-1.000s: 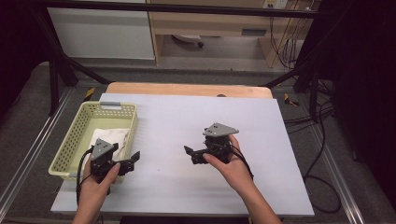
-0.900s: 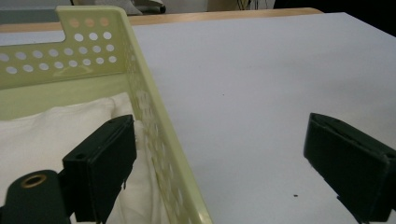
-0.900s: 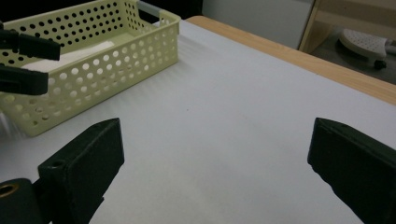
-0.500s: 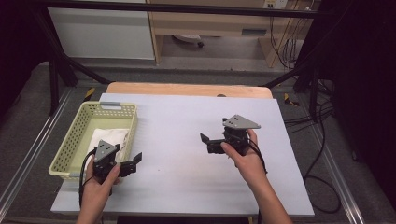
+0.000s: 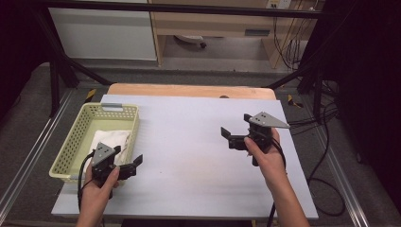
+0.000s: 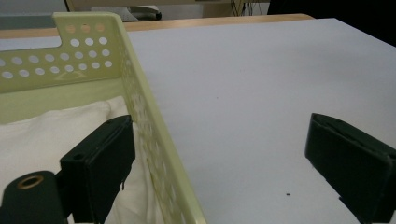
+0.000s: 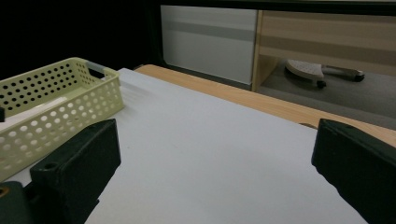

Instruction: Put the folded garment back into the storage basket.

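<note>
Altogether two grippers, left gripper, right gripper, one basket, one cloth

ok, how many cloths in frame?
1. A white cloth lies folded inside the yellow basket at the table's left, just ahead of the left gripper. More could lie hidden under it; the pictures can't settle that.
</note>
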The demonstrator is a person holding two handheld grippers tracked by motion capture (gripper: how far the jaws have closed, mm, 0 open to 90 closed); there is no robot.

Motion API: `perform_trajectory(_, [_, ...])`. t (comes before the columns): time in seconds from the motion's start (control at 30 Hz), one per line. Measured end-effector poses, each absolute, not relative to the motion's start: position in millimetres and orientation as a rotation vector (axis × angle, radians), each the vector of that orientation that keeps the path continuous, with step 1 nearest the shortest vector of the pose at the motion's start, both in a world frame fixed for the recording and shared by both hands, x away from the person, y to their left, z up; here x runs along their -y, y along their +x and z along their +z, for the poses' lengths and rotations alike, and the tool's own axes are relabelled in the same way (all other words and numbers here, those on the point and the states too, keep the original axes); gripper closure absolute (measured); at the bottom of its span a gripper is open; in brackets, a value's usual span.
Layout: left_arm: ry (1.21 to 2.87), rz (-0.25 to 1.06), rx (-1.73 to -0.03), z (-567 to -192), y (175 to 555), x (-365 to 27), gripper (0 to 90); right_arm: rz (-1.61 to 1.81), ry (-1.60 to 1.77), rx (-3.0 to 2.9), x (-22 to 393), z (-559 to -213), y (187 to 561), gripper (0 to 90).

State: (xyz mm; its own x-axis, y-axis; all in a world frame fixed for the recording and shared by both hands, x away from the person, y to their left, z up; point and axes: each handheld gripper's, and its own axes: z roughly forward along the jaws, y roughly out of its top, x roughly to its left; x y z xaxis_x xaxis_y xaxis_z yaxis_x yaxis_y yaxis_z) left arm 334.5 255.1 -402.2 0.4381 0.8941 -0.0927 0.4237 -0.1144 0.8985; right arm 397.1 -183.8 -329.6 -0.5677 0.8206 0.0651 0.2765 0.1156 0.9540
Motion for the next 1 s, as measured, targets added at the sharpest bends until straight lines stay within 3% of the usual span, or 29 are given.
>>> perform_trajectory(0.33, [1.677,0.597,-1.119,-402,328,-267,8.6,1.398,1.119,-1.895,212,-327,398,2.6])
perform_trajectory(1.0, [1.739,0.662,-1.102,-407,327,-255,9.4,1.349,1.107,-1.838,225,-318,388,3.9])
